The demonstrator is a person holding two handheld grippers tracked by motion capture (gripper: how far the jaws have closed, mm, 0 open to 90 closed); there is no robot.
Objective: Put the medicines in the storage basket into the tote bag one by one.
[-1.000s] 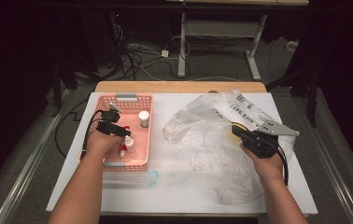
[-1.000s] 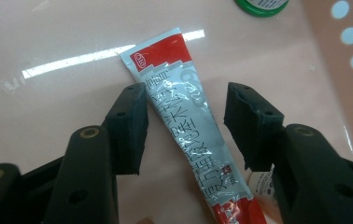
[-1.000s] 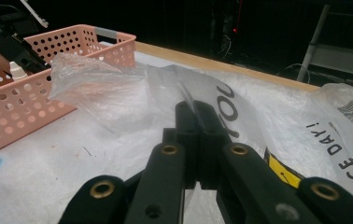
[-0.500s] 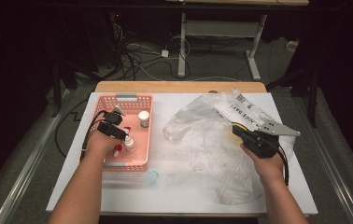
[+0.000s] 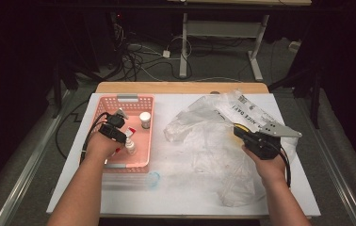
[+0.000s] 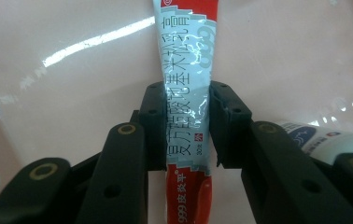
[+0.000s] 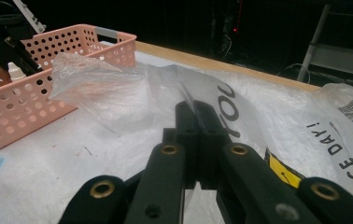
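L gripper (image 6: 187,126) closing on red-white ointment tube (image 6: 187,84) in pink basket (image 5: 101,109)
Jaws narrowing since a sec ago, pads touching tube sides; pick-up likely next; R gripper (image 7: 196,135) clamping clear plastic bag (image 7: 118,88), far right.

Basket (image 5: 119,101) left on table (image 5: 176,195), tube (image 6: 186,88) inside, plastic bag (image 5: 214,150) right.

Black tool (image 6: 187,126) — brass rivets, blk cable

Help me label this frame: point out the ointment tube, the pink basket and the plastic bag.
ointment tube (image 6: 187,93): left gripper view, printed middle.
pink basket (image 5: 128,98): high view, far rim.
plastic bag (image 5: 214,155): high view, crumpled middle.
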